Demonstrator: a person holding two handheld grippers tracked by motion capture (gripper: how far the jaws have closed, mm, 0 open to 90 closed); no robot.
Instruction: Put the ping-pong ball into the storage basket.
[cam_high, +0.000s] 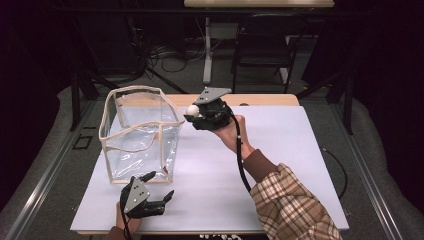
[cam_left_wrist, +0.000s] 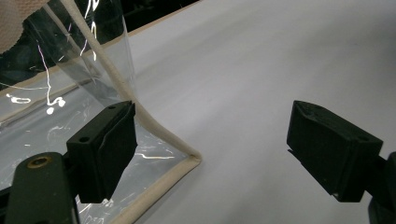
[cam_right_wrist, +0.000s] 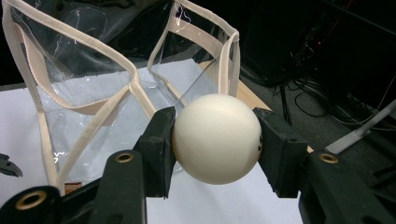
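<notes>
My right gripper (cam_right_wrist: 215, 140) clamps the ball (cam_right_wrist: 217, 138) from both sides, raised above the table (cam_high: 280, 165) just beside the bag (cam_high: 137, 132). The ball is round, with no long axis; it is matte cream with a small dark mark. My left gripper (cam_left_wrist: 212, 154) stands open at the bag's near corner.

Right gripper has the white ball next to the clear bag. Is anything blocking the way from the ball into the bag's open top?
Nothing visible does. The right gripper holds the ball beside the clear bag's near right rim, and the top is open with nothing across it. The left gripper sits low at the bag's front corner, out of the path.
</notes>
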